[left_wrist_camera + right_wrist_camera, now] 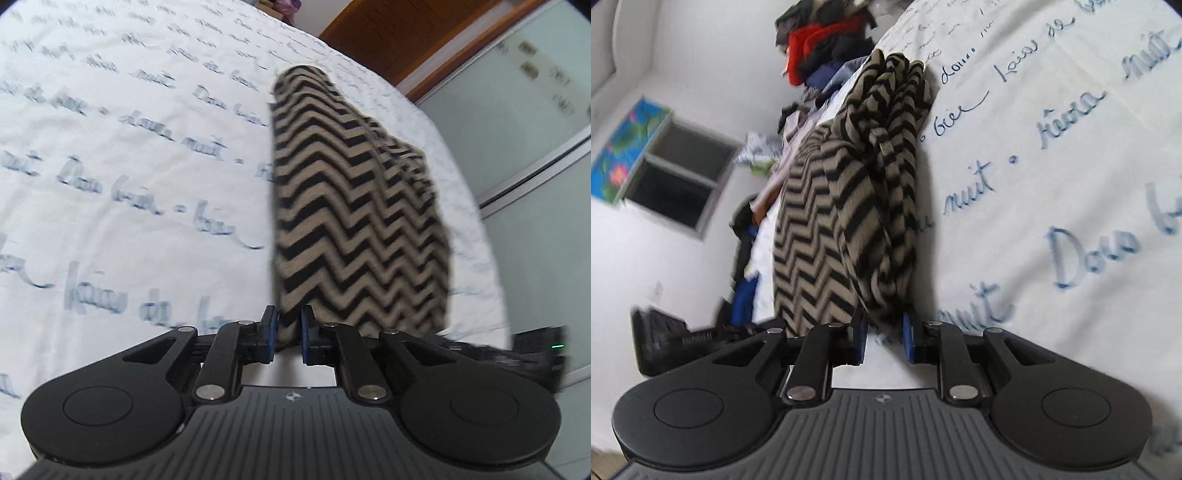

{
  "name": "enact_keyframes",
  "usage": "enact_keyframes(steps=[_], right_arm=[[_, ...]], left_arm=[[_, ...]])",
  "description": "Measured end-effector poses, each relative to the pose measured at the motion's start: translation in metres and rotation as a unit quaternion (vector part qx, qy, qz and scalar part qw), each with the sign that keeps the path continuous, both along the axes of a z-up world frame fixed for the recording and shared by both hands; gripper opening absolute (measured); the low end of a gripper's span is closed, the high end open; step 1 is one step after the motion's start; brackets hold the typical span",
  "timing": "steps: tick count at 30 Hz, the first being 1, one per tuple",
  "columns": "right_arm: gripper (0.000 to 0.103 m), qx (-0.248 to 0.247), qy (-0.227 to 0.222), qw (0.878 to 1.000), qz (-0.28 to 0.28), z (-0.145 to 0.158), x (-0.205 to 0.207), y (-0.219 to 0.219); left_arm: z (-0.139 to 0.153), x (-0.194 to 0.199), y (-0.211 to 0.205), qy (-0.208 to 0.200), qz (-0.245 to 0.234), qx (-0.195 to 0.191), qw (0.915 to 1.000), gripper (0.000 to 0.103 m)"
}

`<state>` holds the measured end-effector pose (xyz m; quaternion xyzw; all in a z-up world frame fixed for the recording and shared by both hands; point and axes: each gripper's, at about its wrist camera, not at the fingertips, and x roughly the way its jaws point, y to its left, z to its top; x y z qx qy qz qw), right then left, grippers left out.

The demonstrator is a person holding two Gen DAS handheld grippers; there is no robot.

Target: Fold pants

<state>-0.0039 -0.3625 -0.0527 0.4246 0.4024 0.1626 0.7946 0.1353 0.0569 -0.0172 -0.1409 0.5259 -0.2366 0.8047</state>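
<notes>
I see the tan-and-black zigzag pants (354, 206) (846, 206) stretched lengthwise over the bed, bunched and rumpled along one side.

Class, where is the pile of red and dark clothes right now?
In the right wrist view, the pile of red and dark clothes sits at top centre, beyond the black-and-tan zigzag pants, beside the white script-printed bedspread.

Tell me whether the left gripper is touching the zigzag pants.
Touching. The left wrist view shows the left gripper with its blue pads closed on an edge of the zigzag pants, the fabric pinched between them.
</notes>
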Motion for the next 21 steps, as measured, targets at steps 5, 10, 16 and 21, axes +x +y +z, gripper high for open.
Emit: enact_keyframes(steps=[5, 10, 16, 21], right_arm=[[0.021, -0.185, -0.103, 0.977, -0.034, 0.07, -0.005, -0.005], [0.021, -0.271, -0.189, 0.944, 0.017, 0.116, 0.056, 0.03], [0.021, -0.356, -0.131, 0.924, 0.041, 0.08, 0.136, 0.06], [0.022, -0.359, -0.128, 0.924, 0.024, 0.072, 0.125, 0.048]], left_arm=[[0.04, 0.007, -0.016, -0.109, -0.021, 0.058, 0.9921, 0.046], [0.068, 0.033, -0.075, -0.199, -0.053, 0.063, 0.9764, 0.08], [0.033, 0.079, -0.133, -0.201, -0.073, 0.147, 0.9658, 0.083], [0.016, 0.081, -0.118, -0.188, -0.054, 0.145, 0.9698, 0.087]])
